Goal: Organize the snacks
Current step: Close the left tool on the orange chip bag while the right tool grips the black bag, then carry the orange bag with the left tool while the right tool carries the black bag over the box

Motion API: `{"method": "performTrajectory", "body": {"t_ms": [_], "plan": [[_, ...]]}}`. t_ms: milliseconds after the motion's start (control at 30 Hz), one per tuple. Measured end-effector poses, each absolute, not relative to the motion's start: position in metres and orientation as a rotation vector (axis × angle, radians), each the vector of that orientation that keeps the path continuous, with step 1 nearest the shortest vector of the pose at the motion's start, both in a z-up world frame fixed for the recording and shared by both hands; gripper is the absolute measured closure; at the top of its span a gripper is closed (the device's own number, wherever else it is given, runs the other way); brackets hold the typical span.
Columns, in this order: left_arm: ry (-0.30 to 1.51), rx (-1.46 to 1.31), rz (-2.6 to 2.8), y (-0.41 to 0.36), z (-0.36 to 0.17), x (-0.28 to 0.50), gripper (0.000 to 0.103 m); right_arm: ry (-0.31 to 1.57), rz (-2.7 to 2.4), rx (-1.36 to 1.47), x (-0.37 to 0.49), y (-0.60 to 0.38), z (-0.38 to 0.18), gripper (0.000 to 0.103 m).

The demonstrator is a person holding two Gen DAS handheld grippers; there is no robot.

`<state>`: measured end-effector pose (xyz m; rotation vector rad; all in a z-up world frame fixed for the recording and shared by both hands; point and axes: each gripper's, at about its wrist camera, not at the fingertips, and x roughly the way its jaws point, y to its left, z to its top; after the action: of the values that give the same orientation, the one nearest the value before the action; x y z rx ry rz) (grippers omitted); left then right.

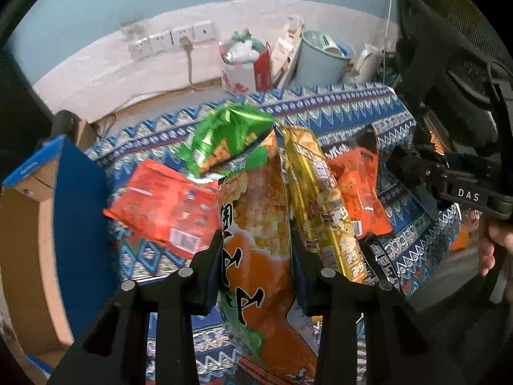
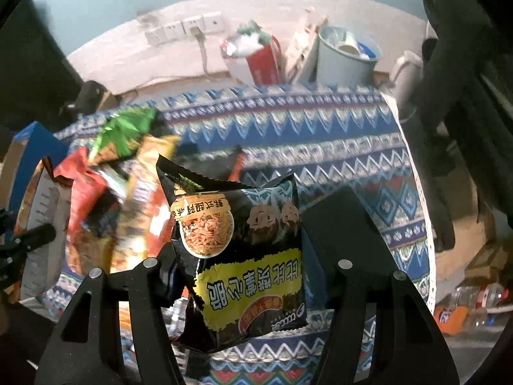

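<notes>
Snacks | left gripper (image 1: 256,250) clamps orange bag (image 1: 256,224), right gripper (image 2: 237,256) clamps black pack (image 2: 243,253) | step: lifted off table (image 2: 320,134) | next: carry to box (image 1: 29,224), likely

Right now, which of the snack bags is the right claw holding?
The black noodle-snack bag with the yellow label, pinched in the right claw. The orange, green and red bags stay in the pile to its left.

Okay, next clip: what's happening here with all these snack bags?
A person is sorting snacks with two hand-held grippers. The left hand-held gripper is clamped on an orange chip bag, and the right hand-held gripper is clamped on a black noodle-snack packet. More bags, including a green bag and a red packet, lie on the patterned tablecloth. A cardboard box stands at the left.
</notes>
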<state>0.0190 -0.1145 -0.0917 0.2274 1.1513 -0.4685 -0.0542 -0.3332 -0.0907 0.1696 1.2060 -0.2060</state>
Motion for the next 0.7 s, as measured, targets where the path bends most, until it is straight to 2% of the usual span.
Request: {"method": "performTrajectory", "body": {"t_ms": [433, 700], "plan": [[1.069, 0.202, -0.376, -0.054, -0.059, 0.017, 0.065, 1.104, -0.097, 0.101, -0.030, -0.272, -0.046, 0.041], [1.006, 0.196, -0.299, -0.012, -0.043, 0.016, 0.065, 1.085, -0.012, 0.066, -0.009, -0.228, -0.038, 0.041]]}}
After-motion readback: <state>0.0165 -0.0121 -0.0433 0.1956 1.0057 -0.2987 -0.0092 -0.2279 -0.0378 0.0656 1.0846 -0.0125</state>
